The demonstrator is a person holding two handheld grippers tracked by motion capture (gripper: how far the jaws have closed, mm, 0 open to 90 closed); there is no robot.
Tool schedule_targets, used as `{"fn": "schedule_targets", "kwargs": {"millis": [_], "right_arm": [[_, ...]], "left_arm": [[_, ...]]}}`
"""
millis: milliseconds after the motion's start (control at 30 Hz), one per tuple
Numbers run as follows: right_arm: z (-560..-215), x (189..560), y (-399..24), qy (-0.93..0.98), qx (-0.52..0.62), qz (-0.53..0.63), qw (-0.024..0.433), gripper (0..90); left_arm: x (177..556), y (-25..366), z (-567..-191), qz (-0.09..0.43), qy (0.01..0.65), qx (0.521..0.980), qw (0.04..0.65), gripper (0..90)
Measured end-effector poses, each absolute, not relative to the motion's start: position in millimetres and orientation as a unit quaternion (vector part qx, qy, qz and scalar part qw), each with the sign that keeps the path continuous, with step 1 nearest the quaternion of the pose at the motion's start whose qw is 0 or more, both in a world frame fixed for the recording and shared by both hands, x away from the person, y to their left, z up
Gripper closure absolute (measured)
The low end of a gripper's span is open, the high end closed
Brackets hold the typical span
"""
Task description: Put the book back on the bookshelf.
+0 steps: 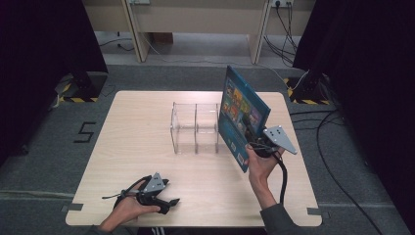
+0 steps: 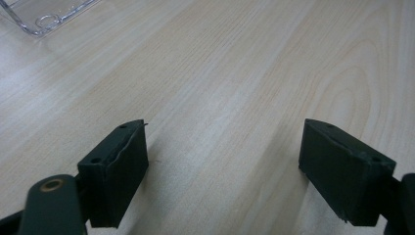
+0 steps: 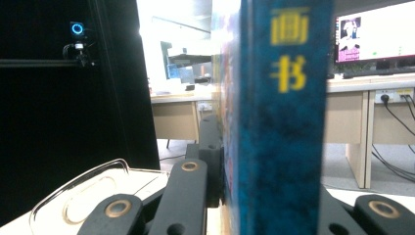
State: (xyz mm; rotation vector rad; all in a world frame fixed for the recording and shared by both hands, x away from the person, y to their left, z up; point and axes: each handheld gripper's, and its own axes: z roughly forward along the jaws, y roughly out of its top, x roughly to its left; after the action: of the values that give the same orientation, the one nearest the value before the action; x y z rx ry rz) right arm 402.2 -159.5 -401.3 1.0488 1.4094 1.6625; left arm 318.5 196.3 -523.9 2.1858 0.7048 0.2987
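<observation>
Your right gripper [image 1: 255, 142] has its jaws clamped tight on a blue picture book [image 1: 242, 115], holding it upright above the pale wooden table [image 1: 147, 147], just right of the clear two-compartment organizer [image 1: 195, 128], whose compartments look empty. Your left gripper [image 1: 164, 193] rests near the table's front edge, jaws wide apart and holding nothing. Dark curtains flank the grey floor, with desks and cables beyond.
</observation>
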Motion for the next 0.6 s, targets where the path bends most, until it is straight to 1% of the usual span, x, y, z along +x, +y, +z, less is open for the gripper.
{"fn": "schedule_targets", "kwargs": {"millis": [600], "right_arm": [[-412.7, 419.6, -154.9, 0.536, 0.415, 0.643, 0.357, 82.1]], "left_arm": [[318.6, 196.4, -523.9, 0.118, 0.278, 0.865, 0.401, 17.2]]}}
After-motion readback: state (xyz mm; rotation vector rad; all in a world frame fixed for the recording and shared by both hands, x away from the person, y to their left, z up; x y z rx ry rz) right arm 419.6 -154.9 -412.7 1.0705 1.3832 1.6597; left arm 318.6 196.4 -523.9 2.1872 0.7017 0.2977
